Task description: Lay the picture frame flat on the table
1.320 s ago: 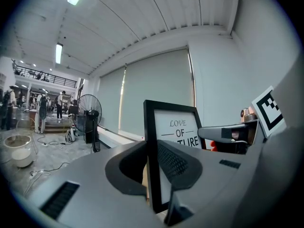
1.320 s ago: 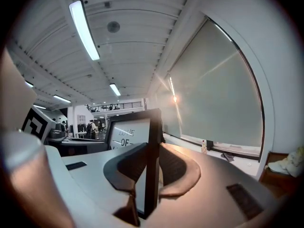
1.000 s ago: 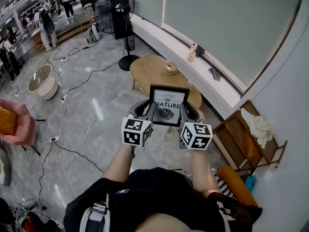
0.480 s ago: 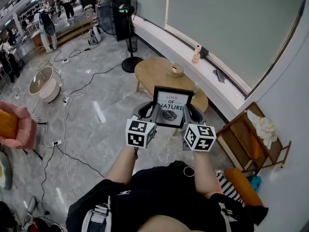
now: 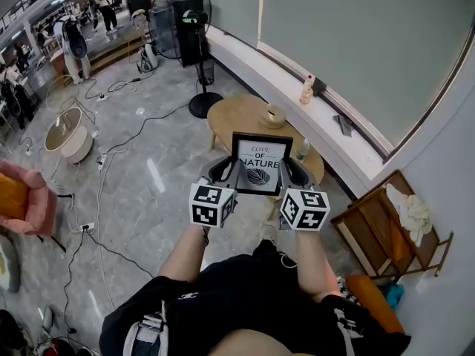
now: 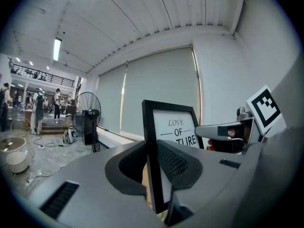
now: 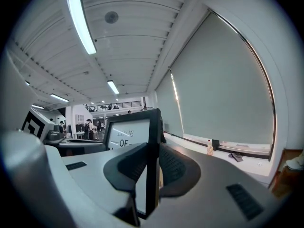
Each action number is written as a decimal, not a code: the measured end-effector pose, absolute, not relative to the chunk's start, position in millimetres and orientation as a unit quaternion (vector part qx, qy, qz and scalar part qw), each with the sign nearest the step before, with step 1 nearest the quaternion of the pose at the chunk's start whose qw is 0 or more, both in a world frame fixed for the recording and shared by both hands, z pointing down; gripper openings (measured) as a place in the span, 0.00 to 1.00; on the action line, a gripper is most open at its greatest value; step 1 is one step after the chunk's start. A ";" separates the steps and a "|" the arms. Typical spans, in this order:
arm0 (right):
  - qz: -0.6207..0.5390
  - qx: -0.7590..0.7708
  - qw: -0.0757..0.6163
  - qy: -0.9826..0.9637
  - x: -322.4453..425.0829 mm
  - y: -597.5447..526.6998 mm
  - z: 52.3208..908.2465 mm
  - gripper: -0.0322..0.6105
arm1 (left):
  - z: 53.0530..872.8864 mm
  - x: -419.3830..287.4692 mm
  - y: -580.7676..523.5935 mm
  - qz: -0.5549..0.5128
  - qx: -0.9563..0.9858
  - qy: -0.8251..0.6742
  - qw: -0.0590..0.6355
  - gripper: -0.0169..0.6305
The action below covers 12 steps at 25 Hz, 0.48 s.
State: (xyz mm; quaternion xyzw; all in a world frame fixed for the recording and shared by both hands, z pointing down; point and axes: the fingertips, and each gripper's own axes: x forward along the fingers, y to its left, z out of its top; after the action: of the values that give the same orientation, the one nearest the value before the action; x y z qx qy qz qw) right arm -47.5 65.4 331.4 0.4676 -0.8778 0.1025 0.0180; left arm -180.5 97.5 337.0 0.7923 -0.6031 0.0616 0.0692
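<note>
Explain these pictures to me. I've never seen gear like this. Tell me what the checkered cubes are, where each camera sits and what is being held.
There is no robot here: a person holds a two-jaw gripper in each hand. The marker cube on each one is part of that gripper. The head view comes from a camera on the person's head, looking steeply down. The other two views come from cameras riding on the grippers, looking along their jaws. The left gripper clamps the left edge of a black picture frame, and the right gripper clamps its right edge. The frame is upright in the air. Ahead stands a wooden table with a small bowl on it. The frame is not yet laid down.
</note>
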 end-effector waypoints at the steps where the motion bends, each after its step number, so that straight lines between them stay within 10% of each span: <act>1: 0.105 0.466 0.016 -0.878 -47.3 48.4 331.4 0.19 | 336.2 -180.3 81.0 0.064 0.791 -0.605 0.068 0.16; 12: 0.116 0.447 0.014 -0.887 -26.4 -181.3 328.7 0.19 | 329.9 -158.5 -146.4 0.076 0.780 -0.617 0.068 0.16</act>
State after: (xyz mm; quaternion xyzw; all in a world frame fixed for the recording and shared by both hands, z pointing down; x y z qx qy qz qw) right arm -26.4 -181.3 328.7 0.4473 -0.8867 0.1163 0.0142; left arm -158.5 -146.4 329.9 0.7804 -0.6169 0.0762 0.0680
